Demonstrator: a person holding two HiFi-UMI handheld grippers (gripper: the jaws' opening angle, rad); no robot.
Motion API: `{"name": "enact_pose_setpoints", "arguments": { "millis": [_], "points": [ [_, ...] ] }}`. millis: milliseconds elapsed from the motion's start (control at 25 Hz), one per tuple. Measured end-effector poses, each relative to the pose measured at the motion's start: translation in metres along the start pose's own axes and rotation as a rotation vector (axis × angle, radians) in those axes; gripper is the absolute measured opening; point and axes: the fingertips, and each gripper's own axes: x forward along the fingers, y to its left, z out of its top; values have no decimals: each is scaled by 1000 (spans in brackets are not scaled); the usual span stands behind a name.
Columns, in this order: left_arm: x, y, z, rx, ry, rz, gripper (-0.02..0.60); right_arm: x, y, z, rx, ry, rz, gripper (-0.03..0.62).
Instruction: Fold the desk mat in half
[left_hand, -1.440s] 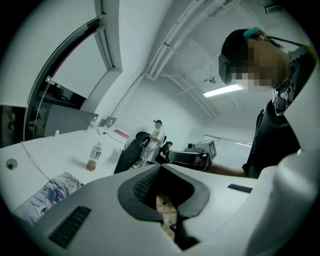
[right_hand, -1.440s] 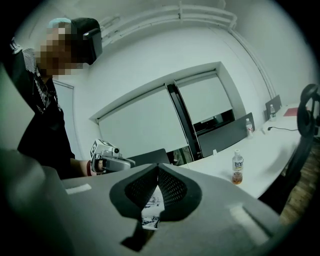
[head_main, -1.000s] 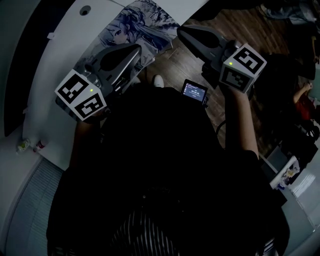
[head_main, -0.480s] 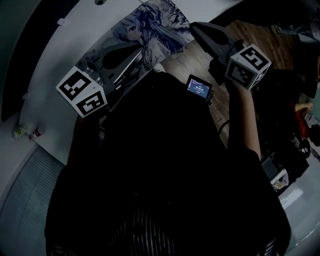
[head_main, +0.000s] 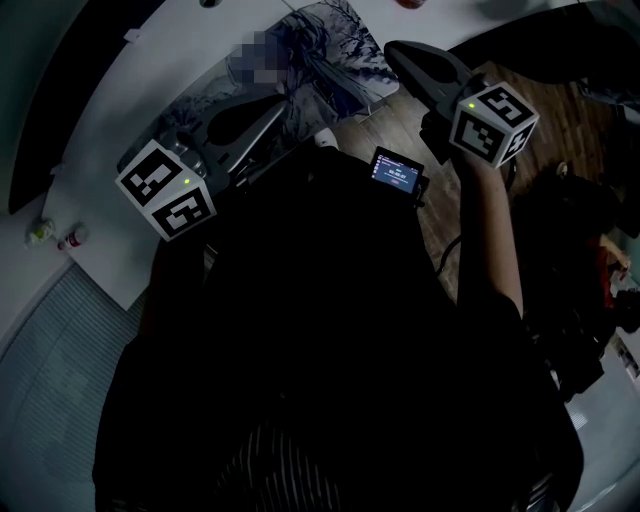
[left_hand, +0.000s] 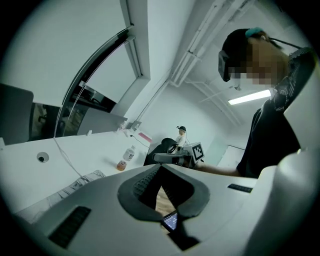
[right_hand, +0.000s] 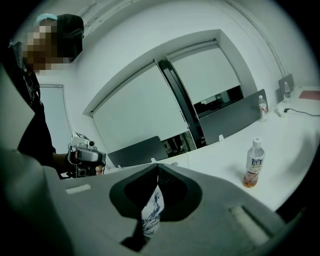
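White desk (head_main: 110, 95): desk mat (head_main: 325, 60) under L gripper (head_main: 270, 103), beside R gripper (head_main: 392, 49); fingers closed.

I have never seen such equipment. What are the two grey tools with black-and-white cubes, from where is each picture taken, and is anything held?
There is no robot here. A person holds a hand tool with two jaws in each hand, and the cubes are part of the tools. The head view comes from a camera on the person's head, looking down. The two gripper views come from cameras riding on the tools, looking along their jaws. On the white desk lie a printed mat and a bottle. The left gripper and the right gripper both have their jaws together and hold nothing. The mat only shows through the gap behind the right tips.
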Motion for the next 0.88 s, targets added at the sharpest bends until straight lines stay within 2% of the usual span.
{"name": "enact_pose_setpoints", "arguments": {
  "millis": [240,440,720,880],
  "points": [
    [1,6,0,-18,-3,64,0,1,-22,-8,25,17,11,3],
    [2,4,2,-30,-6,79,0,6,-39,-18,41,48,15,3],
    [0,12,1,-75,-19,153,0,26,-72,-33,52,105,27,5],
    [-9,25,-8,-111,-26,209,0,43,-94,-52,73,138,21,35]
  ]
}}
